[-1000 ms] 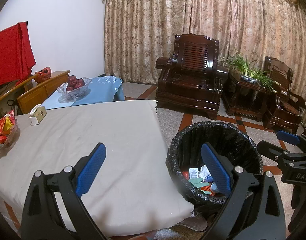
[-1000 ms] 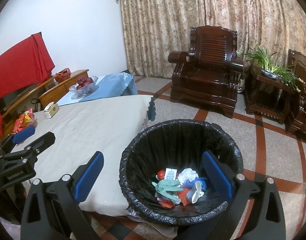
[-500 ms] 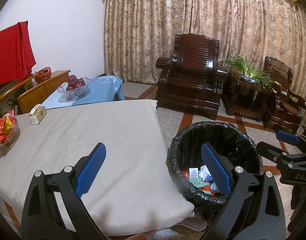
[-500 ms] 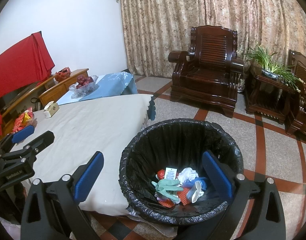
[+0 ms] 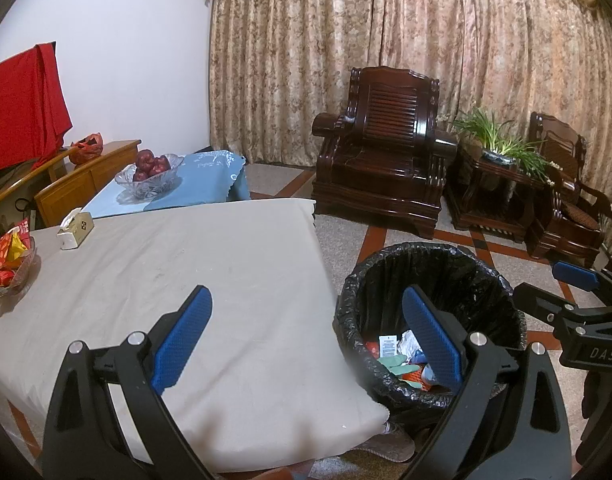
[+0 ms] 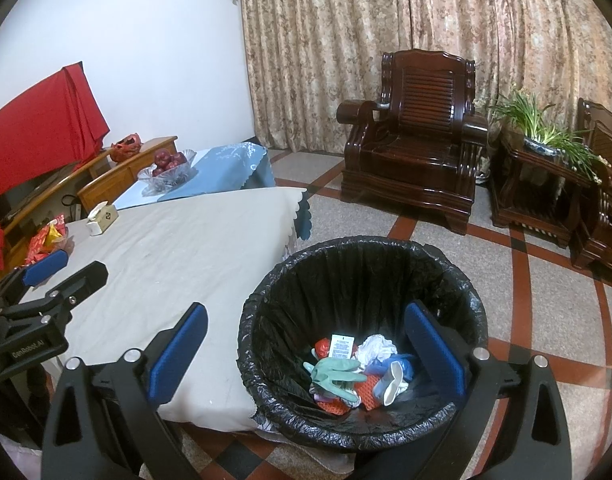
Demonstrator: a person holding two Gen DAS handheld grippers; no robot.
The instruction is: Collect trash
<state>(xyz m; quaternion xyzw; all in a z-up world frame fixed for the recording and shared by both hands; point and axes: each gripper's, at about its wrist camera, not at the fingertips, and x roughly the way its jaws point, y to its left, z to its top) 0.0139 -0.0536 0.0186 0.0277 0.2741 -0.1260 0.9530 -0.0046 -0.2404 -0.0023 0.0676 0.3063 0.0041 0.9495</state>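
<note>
My fingers (image 6: 177,356) wore dimpled blue rubbery pads on matt black plastic, beside a crinkly glossy black bin liner (image 6: 362,280) and matt beige cloth (image 6: 177,256) on the tabletop.

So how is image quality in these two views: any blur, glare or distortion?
Left wrist: sharp, strong fisheye bending of the curtain, dark corner vignette. Right wrist: equally sharp, white tag in the trash bin slightly overexposed.
</note>
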